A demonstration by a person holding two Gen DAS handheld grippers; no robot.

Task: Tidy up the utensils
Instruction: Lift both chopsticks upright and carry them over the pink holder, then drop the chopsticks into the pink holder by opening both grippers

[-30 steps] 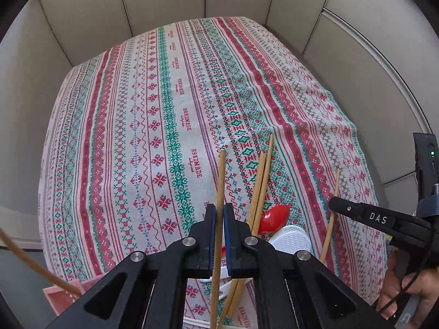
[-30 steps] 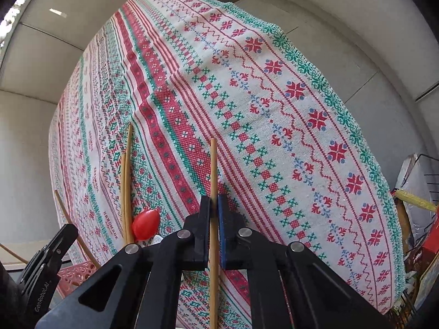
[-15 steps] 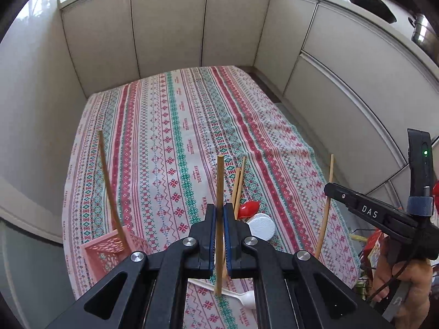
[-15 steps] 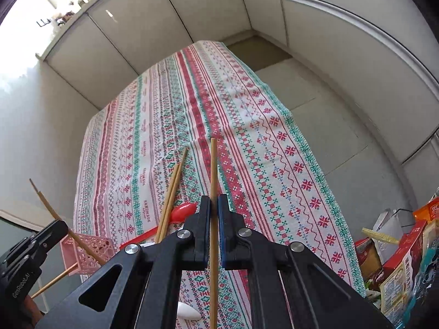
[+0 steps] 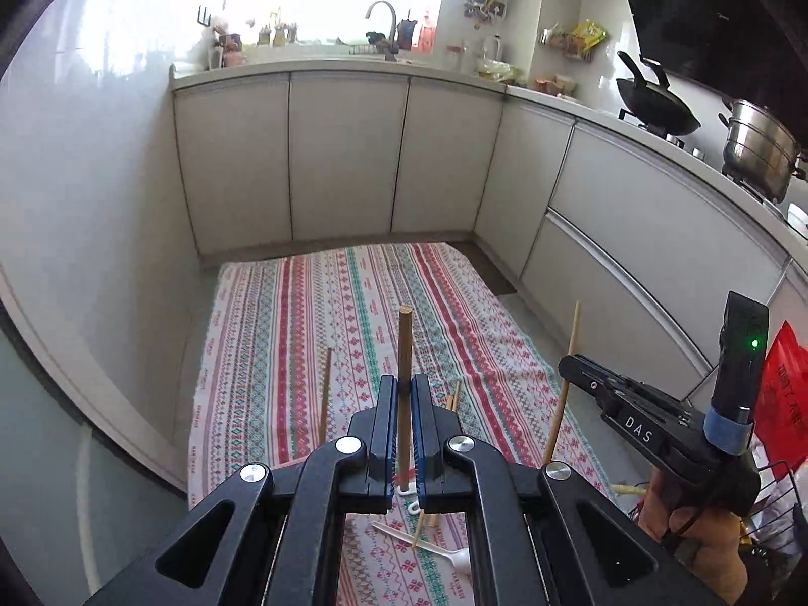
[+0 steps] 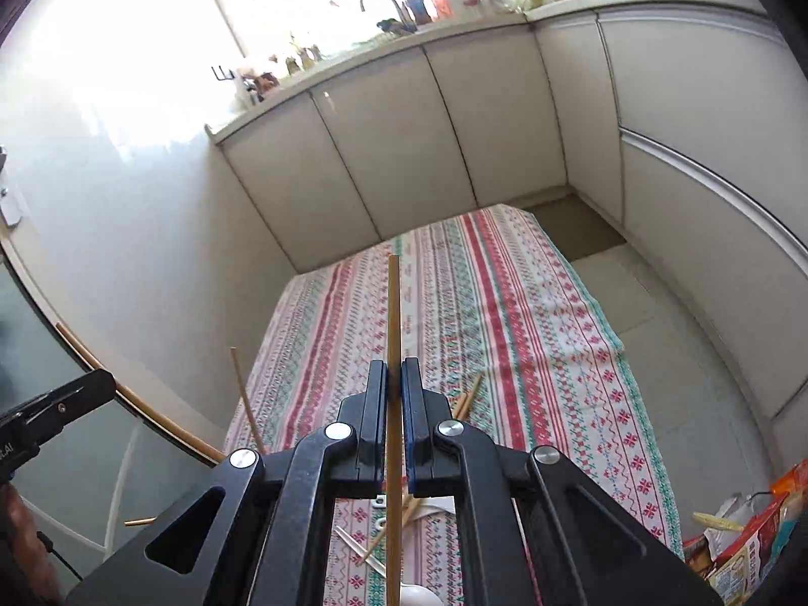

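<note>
My left gripper [image 5: 403, 389] is shut on a wooden chopstick [image 5: 404, 348] that stands upright between the pads, high above the patterned cloth [image 5: 313, 353]. My right gripper [image 6: 394, 373] is shut on another wooden chopstick [image 6: 394, 313], also upright. The right gripper also shows in the left wrist view [image 5: 570, 371] with its chopstick [image 5: 563, 394]. More chopsticks [image 6: 467, 396] and white plastic utensils [image 5: 434, 545] lie on the cloth below. Another chopstick [image 5: 324, 389] stands up at the left; its base is hidden.
White kitchen cabinets [image 5: 348, 161] ring the cloth. A counter with a sink tap [image 5: 381, 15], a wok [image 5: 656, 106] and a steel pot [image 5: 757, 151] runs behind. Snack bags [image 6: 747, 545] and a red bag [image 5: 783, 394] sit at the right.
Both grippers have risen and tilted up with their chopsticks. The cloth now lies far below and the counter has come into view. The pink basket and red spoon are out of sight.
</note>
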